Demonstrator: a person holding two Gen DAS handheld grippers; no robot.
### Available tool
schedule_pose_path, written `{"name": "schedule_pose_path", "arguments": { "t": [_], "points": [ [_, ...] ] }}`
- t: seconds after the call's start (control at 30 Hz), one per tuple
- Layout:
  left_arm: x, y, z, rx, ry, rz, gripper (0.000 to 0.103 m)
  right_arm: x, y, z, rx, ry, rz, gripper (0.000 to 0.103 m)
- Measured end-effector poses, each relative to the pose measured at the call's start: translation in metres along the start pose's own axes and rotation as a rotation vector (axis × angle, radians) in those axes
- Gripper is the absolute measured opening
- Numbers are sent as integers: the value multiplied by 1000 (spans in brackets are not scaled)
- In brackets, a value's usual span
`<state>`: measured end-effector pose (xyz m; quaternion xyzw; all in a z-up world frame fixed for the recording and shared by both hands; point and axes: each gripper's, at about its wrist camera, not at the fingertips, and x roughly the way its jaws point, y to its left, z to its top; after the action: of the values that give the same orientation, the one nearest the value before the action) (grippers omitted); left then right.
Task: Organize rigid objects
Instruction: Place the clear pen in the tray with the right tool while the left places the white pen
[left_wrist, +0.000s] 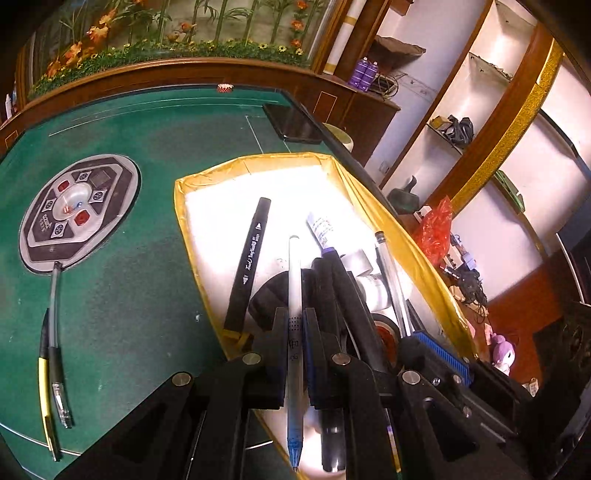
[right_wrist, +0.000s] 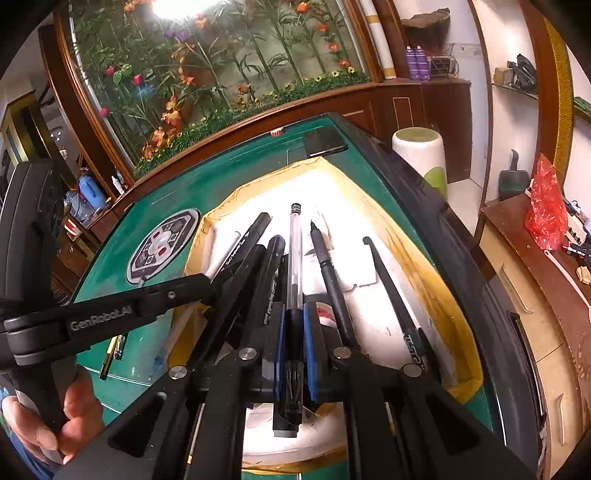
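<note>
My left gripper (left_wrist: 294, 325) is shut on a white pen with a blue tip (left_wrist: 294, 280), held over the yellow-rimmed white tray (left_wrist: 207, 177). My right gripper (right_wrist: 294, 325) is shut on a clear pen with a black grip (right_wrist: 294, 258), over the same tray (right_wrist: 454, 317). In the tray lie a black marker (left_wrist: 251, 258), a white-labelled purple pen (left_wrist: 322, 229), a clear pen (left_wrist: 388, 266) and rolls of tape (left_wrist: 384, 328). The right wrist view shows more black pens (right_wrist: 328, 273) in the tray. Two pens, a yellow one (left_wrist: 45, 387) and a clear one (left_wrist: 59, 376), lie on the green felt at left.
The green felt table (left_wrist: 129, 258) has a round control panel (left_wrist: 74, 210) in its middle. A black phone (left_wrist: 295, 123) lies at the far edge beside the tray. The left gripper's arm (right_wrist: 110, 314) crosses the right wrist view. Shelves and a cabinet stand to the right.
</note>
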<state>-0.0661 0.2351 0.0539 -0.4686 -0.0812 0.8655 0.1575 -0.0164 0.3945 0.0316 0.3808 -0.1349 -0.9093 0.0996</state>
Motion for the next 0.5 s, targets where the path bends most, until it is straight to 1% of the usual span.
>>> {"name": "schedule_pose_path", "arguments": {
  "t": [0.27,0.5],
  "points": [
    [8,-4,-4,14,7,7,7,10,0,-3,-12,33,-7,9],
    [11,-2,-6,10,29,-8,7,11,1,-5,-12,39,-12,10]
  ]
}}
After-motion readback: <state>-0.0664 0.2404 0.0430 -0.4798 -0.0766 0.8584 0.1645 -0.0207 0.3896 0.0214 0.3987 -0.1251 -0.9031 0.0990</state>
